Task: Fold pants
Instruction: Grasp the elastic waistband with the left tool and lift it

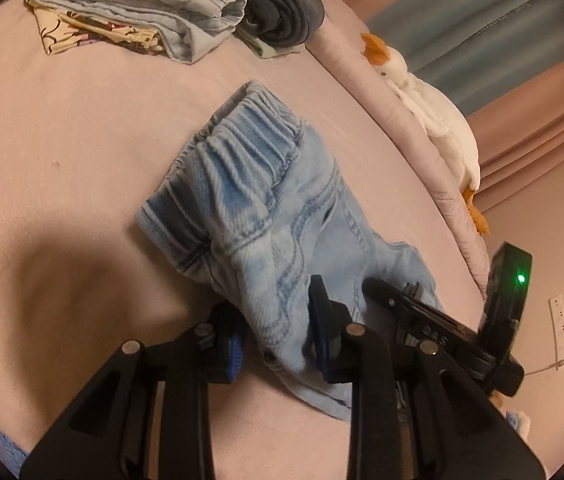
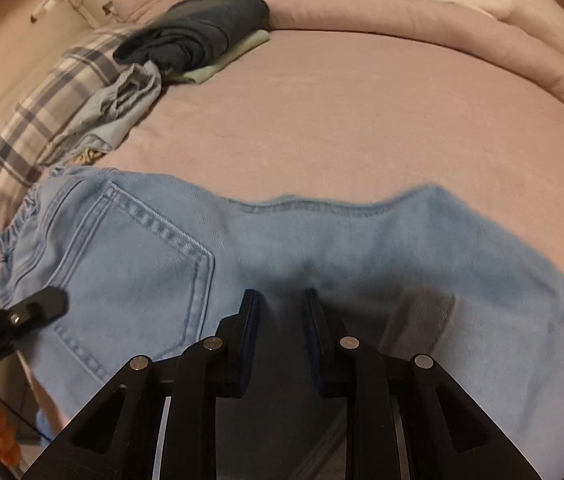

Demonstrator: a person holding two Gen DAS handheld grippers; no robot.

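Light blue denim pants [image 1: 258, 208] lie on a pink bed sheet [image 1: 62, 160], the elastic waistband away from me. My left gripper [image 1: 274, 336] has its fingers apart with a fold of the pants' fabric between them. In the right wrist view the pants [image 2: 242, 256] spread across the foreground, back pocket at the left. My right gripper [image 2: 280, 320] hovers over the pants' middle with its fingers a little apart and nothing clamped. The right gripper's body also shows in the left wrist view [image 1: 422, 312], and the left gripper's tip shows in the right wrist view [image 2: 38, 308].
Folded clothes [image 1: 142, 12] and a dark folded garment [image 1: 282, 4] sit at the far side of the bed. A white plush duck [image 1: 434, 116] lies along the rolled pink duvet [image 1: 414, 128] at the right. A plaid pillow [image 2: 42, 120] is at the left.
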